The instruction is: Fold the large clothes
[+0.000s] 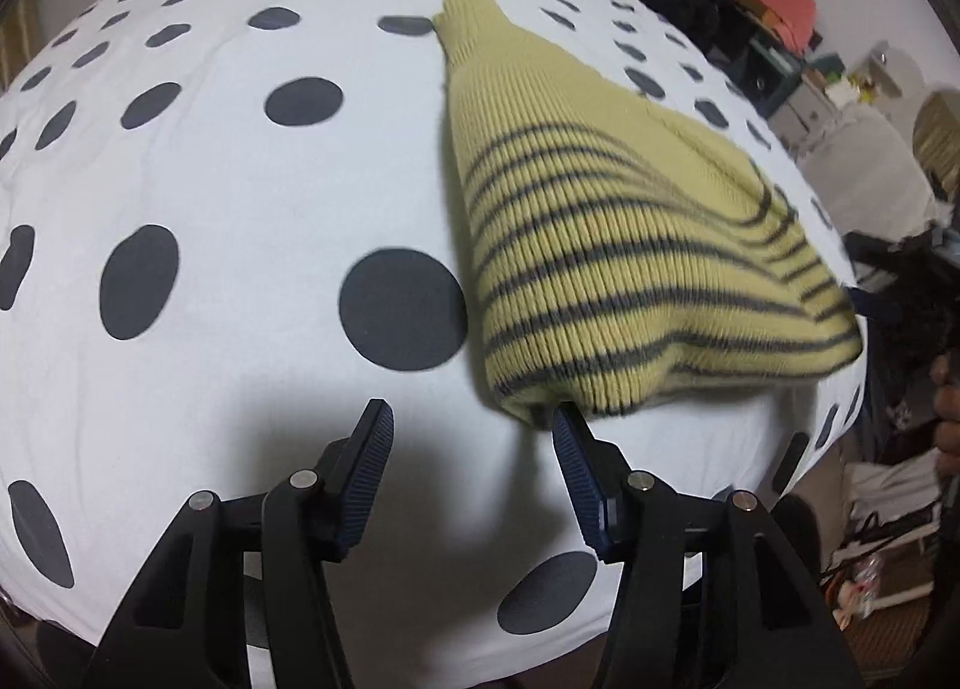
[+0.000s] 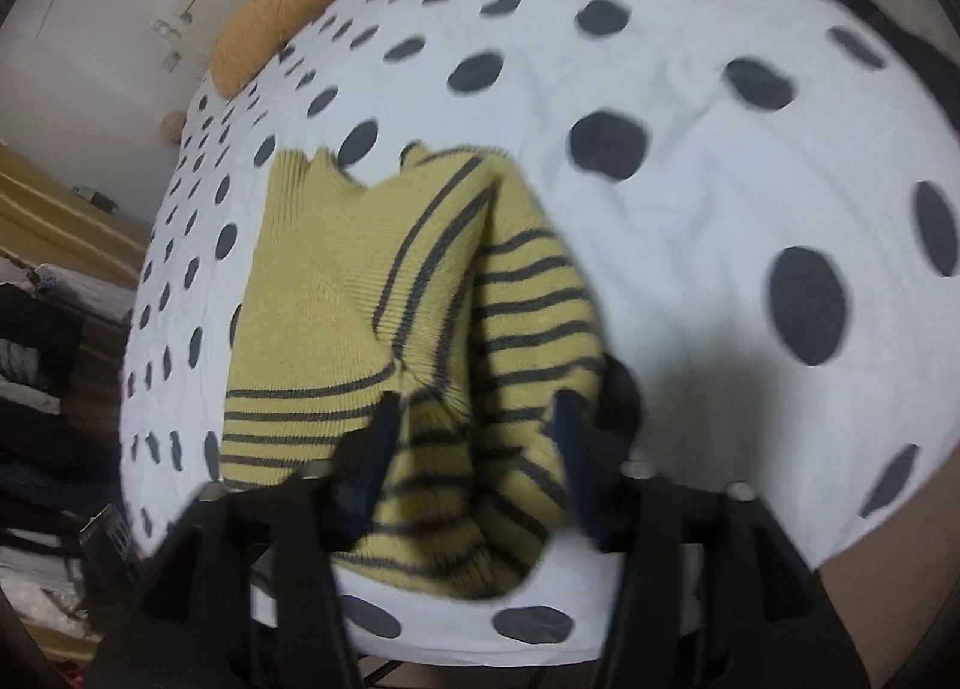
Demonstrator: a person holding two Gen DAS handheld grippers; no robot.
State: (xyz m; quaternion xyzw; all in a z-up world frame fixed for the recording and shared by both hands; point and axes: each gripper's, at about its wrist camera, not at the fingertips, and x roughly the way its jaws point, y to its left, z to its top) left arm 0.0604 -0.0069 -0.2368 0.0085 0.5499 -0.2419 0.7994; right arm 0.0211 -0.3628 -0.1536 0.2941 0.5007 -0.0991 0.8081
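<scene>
One yellow striped sweater (image 2: 384,341) lies bunched and half-folded on the polka-dot bed (image 1: 198,191), toward its right side as the left camera sees it, collar end far and striped hem near. The right claw (image 2: 474,425) straddles a hump of knit with its jaws spread, not pinching, so closing now could grab several layers and wreck the fold. The left claw (image 1: 471,428) hangs released over bare sheet, one finger just brushing the hem corner, so it might miss or drag it crooked.
</scene>
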